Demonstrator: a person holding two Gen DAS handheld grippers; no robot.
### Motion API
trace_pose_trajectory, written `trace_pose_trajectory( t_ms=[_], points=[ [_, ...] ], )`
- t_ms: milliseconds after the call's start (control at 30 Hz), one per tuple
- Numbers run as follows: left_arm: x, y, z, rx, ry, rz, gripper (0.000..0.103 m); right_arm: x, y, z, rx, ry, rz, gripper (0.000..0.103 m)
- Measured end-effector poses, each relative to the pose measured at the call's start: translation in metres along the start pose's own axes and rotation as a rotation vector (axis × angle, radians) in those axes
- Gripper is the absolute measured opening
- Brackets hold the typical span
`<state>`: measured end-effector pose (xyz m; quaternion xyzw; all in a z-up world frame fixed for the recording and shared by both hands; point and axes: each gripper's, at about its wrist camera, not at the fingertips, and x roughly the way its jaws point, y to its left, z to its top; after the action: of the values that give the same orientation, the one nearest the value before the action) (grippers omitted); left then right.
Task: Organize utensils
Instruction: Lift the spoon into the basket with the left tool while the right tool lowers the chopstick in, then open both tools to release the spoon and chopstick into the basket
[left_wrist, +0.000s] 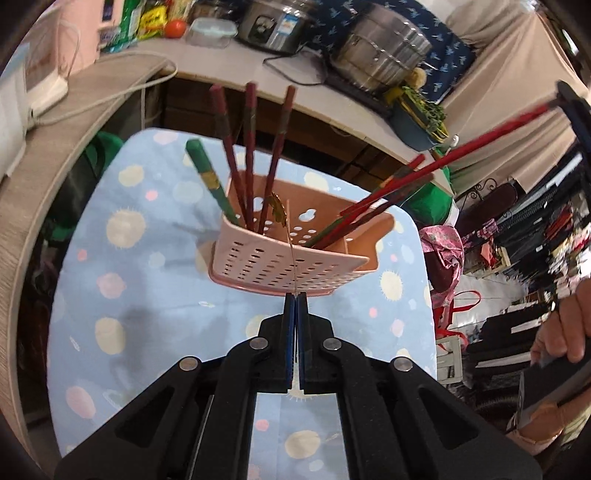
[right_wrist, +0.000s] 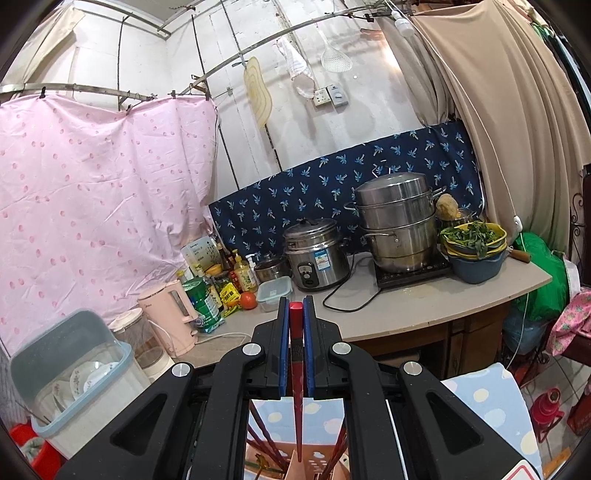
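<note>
Where the blue dotted cloth (left_wrist: 122, 258) covers the table, a pink perforated utensil holder (left_wrist: 291, 254) stands near its far edge. Contents: one green chopstick (left_wrist: 207, 177) and three dark red ones (left_wrist: 249, 147) upright in the left compartment; several red ones leaning right in another. Left gripper (left_wrist: 295, 295): clenched on a thin gold utensil (left_wrist: 280, 214) that reaches over the holder. Right gripper (right_wrist: 296, 306): clamped on a red chopstick (right_wrist: 297, 406), tip pointing down above the holder's middle.
</note>
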<state>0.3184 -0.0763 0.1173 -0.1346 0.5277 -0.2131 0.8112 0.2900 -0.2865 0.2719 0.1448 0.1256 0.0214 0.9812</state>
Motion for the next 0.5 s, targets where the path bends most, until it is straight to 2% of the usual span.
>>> trace_pose_trajectory(
  t_ms=[300, 400, 500],
  points=[
    [0.016, 0.027, 0.016, -0.182, 0.101, -0.122, 0.001, 0.025, 0.0, -0.038, -0.016, 0.097, -0.022, 0.007],
    [0.016, 0.031, 0.025, -0.209, 0.086, -0.133, 0.001, 0.028, 0.002, -0.047, -0.024, 0.114, -0.025, 0.008],
    [0.009, 0.025, 0.03, -0.181, 0.034, -0.11, 0.005, 0.026, 0.002, -0.053, -0.028, 0.12, -0.029, 0.019]
  ],
)
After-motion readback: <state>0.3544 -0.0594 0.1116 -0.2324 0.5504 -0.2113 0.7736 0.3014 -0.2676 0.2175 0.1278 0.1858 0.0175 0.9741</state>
